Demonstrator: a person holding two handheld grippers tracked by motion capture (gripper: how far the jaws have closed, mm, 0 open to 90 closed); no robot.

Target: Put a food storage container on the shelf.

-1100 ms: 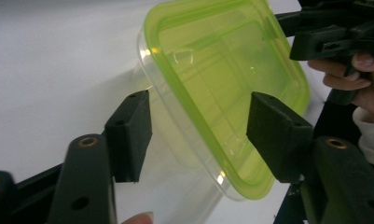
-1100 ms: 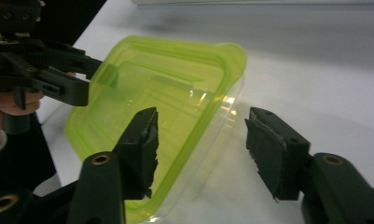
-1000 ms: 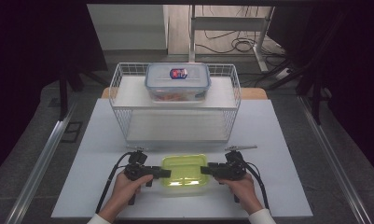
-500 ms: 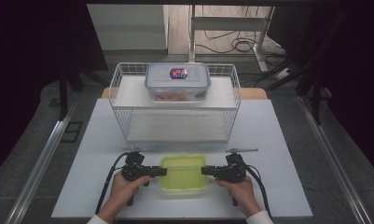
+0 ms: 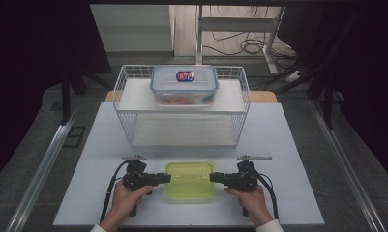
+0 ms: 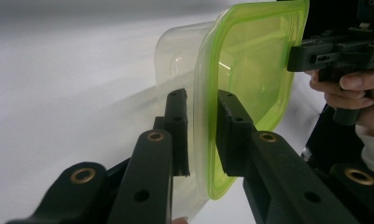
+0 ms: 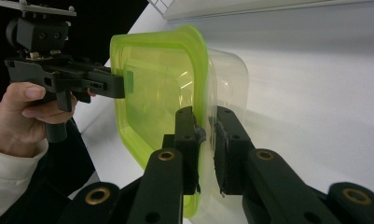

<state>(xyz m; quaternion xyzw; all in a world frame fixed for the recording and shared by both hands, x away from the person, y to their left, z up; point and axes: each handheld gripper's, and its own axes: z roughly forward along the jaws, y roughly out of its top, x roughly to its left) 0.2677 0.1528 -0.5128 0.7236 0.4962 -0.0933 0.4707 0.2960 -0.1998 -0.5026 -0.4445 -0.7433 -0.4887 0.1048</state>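
Here the green-lidded box (image 5: 189,180) sits on the white table (image 5: 298,145), near its front edge, between the two grippers. From the high view it reads as a flat yellow-green rectangle. The gripper views add what lies under the lid: a clear, rounded plastic tub (image 6: 177,60), see-through enough that the table shows behind it. The left gripper (image 6: 201,135) has just been closing, and its jaws now pinch the lid's rim at the box's left end. The right gripper (image 7: 205,140) has likewise been closing and pinches the rim at the opposite end. Each gripper view also catches the other hand (image 7: 28,112) across the box. The tub's contents cannot be made out. Farther back stands a wire basket (image 5: 182,104), with a second lidded box (image 5: 184,84) on its upper shelf.
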